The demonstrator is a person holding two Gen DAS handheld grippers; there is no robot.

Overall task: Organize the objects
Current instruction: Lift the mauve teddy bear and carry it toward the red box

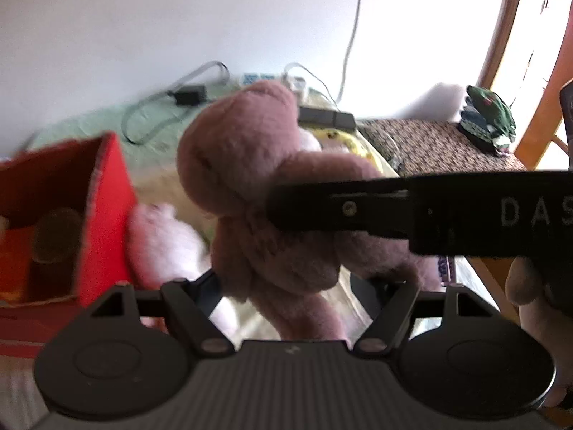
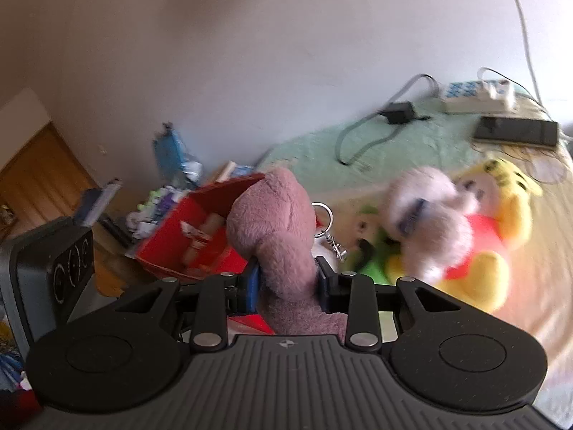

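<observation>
A mauve plush bear (image 1: 250,165) hangs in the air in front of my left gripper (image 1: 286,283), whose fingers stand wide apart on either side of the bear's legs. My right gripper (image 2: 286,283) is shut on the same mauve bear (image 2: 275,229); its black finger (image 1: 340,208) crosses the left wrist view from the right, pressed against the bear's body. A red box (image 1: 68,222) with items inside stands at left; it also shows in the right wrist view (image 2: 200,229) behind the bear.
On the bed lie a pale pink plush (image 1: 161,236), a white plush (image 2: 429,215), a yellow plush in a red shirt (image 2: 494,229), a green toy (image 2: 372,261), a keyring (image 2: 322,215), a phone (image 2: 515,130), a power strip (image 2: 476,95) and a charger with cable (image 2: 397,111). A patterned seat (image 1: 437,143) stands at right.
</observation>
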